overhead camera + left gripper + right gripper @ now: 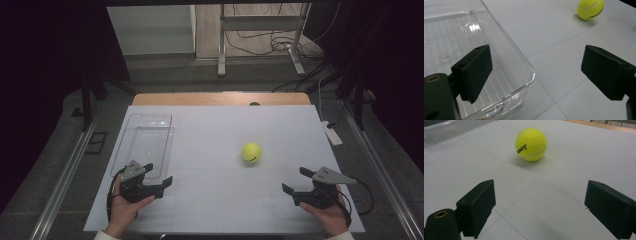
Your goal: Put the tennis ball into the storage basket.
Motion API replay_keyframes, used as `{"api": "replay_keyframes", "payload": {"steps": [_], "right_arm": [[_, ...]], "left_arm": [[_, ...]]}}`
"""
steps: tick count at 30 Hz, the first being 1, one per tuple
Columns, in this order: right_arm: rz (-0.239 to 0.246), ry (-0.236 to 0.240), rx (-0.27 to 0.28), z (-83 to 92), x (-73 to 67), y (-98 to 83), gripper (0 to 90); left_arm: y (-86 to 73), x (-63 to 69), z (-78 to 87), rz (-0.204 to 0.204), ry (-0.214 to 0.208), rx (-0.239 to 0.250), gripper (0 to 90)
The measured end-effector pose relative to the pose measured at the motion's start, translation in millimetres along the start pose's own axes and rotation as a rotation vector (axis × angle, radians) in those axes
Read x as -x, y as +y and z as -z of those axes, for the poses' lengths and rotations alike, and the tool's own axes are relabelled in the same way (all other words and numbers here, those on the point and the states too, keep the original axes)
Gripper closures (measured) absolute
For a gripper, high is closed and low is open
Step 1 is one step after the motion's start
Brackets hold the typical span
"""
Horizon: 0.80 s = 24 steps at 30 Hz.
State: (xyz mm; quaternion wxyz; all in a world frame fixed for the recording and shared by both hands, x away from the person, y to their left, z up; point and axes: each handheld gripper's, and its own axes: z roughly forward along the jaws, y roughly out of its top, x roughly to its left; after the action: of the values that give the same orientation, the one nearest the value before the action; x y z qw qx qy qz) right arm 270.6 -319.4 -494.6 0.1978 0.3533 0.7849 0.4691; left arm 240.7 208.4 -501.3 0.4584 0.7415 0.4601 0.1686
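High view: I see a white rectangular tabletop sheet [215, 200] with a yellow felt tennis ball [251, 152] sitting right of centre, loose, nothing touching it. Clear rectangular plastic tray [145, 142] lies at the left side, long axis running away from me. My left gripper [159, 175] sits at the tray's near end, one jaw over the tray corner, the other out over the bare sheet; jaws spread, nothing between the pads. My right gripper [294, 181] is at the near right, jaws spread too, pointing toward the ball but well apart from it. Both hands hold the grippers low by the near edge.

Left gripper view: black jaws wide apart. The left-hand jaw hangs over the tray's ribbed floor [454, 45]; whether it touches the plastic I can't quite tell, reflections are messy. The tray's rounded corner sits between the jaws, and the other jaw is over the sheet. Ball [590, 8] at top right, far off.

Right gripper view: jaws wide apart over the sheet, gap empty. Ball [531, 144] straight ahead, upright on the sheet with black print facing the camera, near but not reached. Tray edge [451, 128] at the top left corner.
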Motion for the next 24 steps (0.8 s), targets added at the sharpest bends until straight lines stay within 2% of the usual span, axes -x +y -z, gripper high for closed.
{"api": "replay_keyframes", "payload": {"steps": [4, 8, 16, 24], "right_arm": [[0.005, 0.001, -0.007, 0.4, 0.2, -0.7, 10.5], [-0.005, -0.003, -0.008, 0.1, -0.2, -1.7, 10.5], [-0.006, 0.01, -0.006, -1.2, 0.0, -1.3, 10.5], [-0.01, 0.001, 0.0, 1.6, -0.8, -1.1, 10.6]], "left_arm": [[0.3, 0.7, -0.9, -0.006, 0.003, -0.003, 11.3], [0.2, 0.9, -0.8, 0.006, -0.001, -0.002, 11.3], [-0.6, 3.2, -0.5, -0.006, 0.004, -0.008, 11.4], [0.1, 5.2, -2.4, -0.01, -0.003, -0.014, 11.4]]}}
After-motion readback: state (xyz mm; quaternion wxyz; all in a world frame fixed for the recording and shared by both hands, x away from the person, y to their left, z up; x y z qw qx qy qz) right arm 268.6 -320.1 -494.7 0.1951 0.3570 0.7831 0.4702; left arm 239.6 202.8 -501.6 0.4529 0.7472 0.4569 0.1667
